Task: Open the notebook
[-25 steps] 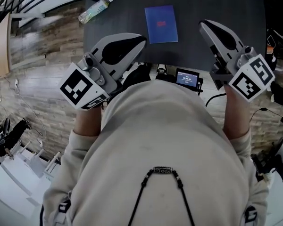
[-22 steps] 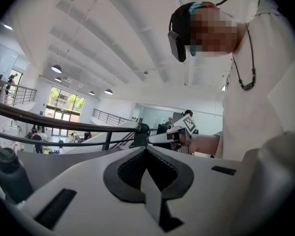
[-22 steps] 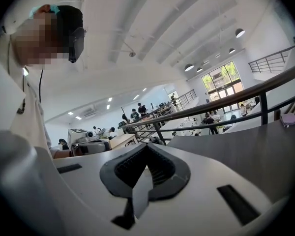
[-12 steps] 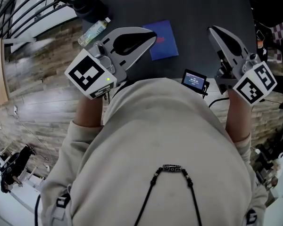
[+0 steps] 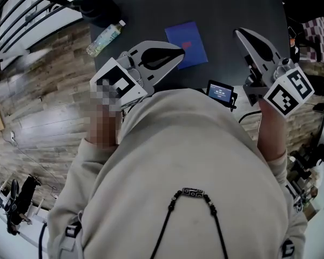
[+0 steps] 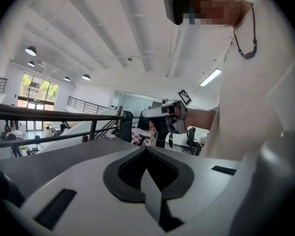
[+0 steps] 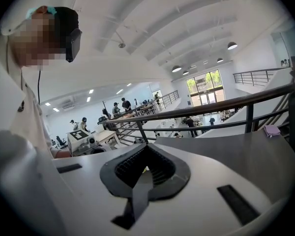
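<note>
**Plainly – both claws clenched, notebook closed on the bench**

At the far left of the head view a wooden floor (image 5: 48,96) runs beside the dark bench (image 5: 227,15). A clear bottle (image 5: 104,38) lies on its side near the bench's left edge, and a dark round object (image 5: 99,8) stands just beyond it.

Next comes the left claw (image 5: 179,53), held out from the person's pale top (image 5: 194,188) with its marker cube nearest the body. In the left gripper view its jaws meet at the tips (image 6: 146,147) with nothing between the pads – clenched and empty. In the head view its tip overlaps the left edge of the blue notebook (image 5: 188,43); whether it touches the cover cannot be told.

The notebook lies flat and closed near the middle of the bench, slightly askew, between the two claws. Just nearer the person, at the bench's near edge, sits a small lit screen (image 5: 221,91).

On the right, the right claw (image 5: 239,32) points out over the bare bench, well apart from the notebook. In the right gripper view its jaws are pressed together at the tips (image 7: 146,146) and hold nothing; a railing (image 7: 211,107) crosses the hall behind them.
</note>
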The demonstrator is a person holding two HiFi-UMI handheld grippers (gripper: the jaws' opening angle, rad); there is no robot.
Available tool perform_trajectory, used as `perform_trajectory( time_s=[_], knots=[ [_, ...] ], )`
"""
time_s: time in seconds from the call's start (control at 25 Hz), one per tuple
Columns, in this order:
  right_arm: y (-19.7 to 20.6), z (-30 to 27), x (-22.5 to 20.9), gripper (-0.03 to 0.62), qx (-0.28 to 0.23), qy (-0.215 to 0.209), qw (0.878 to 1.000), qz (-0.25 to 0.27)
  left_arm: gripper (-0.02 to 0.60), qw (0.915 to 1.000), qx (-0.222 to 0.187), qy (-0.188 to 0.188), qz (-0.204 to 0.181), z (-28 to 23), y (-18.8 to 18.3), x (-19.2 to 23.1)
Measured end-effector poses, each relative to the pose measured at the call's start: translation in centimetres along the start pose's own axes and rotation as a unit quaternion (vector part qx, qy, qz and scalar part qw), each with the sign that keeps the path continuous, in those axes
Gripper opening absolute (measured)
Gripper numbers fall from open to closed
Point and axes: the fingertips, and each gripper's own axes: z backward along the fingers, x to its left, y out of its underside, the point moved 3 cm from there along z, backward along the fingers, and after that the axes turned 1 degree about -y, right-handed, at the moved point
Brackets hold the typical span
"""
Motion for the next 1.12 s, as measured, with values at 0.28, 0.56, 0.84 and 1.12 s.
perform_trajectory(
  time_s=[0.28, 0.56, 0.84, 1.12],
  knots=[
    [1.1, -1.1, -0.4, 0.016, 0.014, 0.000, 1.000, -0.020, 0.002, 0.9978, 0.063, 0.011, -0.015, -0.5, 3.0, -0.8],
    [1.8, -2.8, -3.5, 0.017, 0.033, -0.018, 0.999, -0.033, 0.003, 0.9970, 0.072, -0.006, 0.026, -2.8, 2.6, -1.0],
    [2.9, -7.6, -5.9, 0.017, 0.053, -0.048, 0.996, -0.048, 0.003, 0.9913, 0.095, -0.059, 0.069, -2.1, 5.3, 2.5],
    [5.2, -9.0, -7.8, 0.017, 0.085, -0.051, 0.993, -0.064, 0.003, 0.9818, 0.148, -0.077, 0.091, -2.9, 9.3, 2.6]
  ],
)
